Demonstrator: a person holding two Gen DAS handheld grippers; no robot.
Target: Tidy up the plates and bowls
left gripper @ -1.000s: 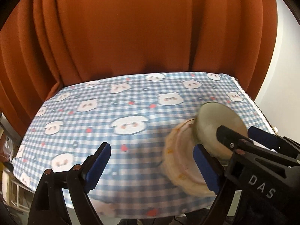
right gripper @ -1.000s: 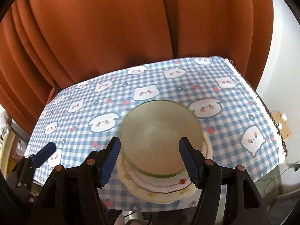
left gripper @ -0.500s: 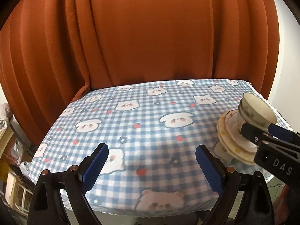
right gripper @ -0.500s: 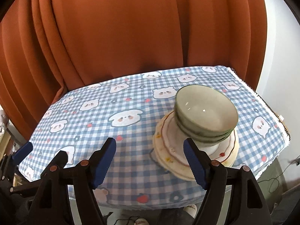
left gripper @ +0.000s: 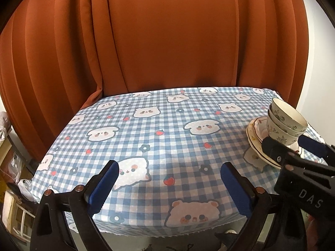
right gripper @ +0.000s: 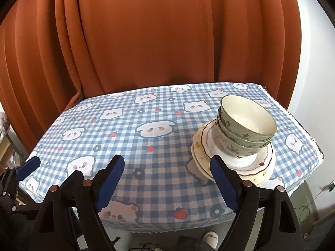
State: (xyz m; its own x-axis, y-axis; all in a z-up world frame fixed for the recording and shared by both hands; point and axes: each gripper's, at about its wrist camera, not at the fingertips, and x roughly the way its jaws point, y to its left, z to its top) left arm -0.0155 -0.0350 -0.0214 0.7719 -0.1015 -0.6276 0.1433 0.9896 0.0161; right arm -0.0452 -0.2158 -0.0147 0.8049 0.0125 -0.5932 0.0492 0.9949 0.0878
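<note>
Both the left gripper (left gripper: 169,185) and the right gripper (right gripper: 167,181) hang released and empty near the front edge of the checked tablecloth (right gripper: 134,146). The nested bowls (right gripper: 246,125) sit on the stacked plates (right gripper: 234,163) at the cloth's right side, so the organizing looks essentially finished. Apart from the orange curtain (right gripper: 167,37) behind, nothing else shows on the cloth or blocks the way.

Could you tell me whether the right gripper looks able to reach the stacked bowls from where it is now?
Probably yes: the right gripper is open and empty, and the stacked bowls sit uncovered on the plates just ahead to its right, nothing between.
</note>
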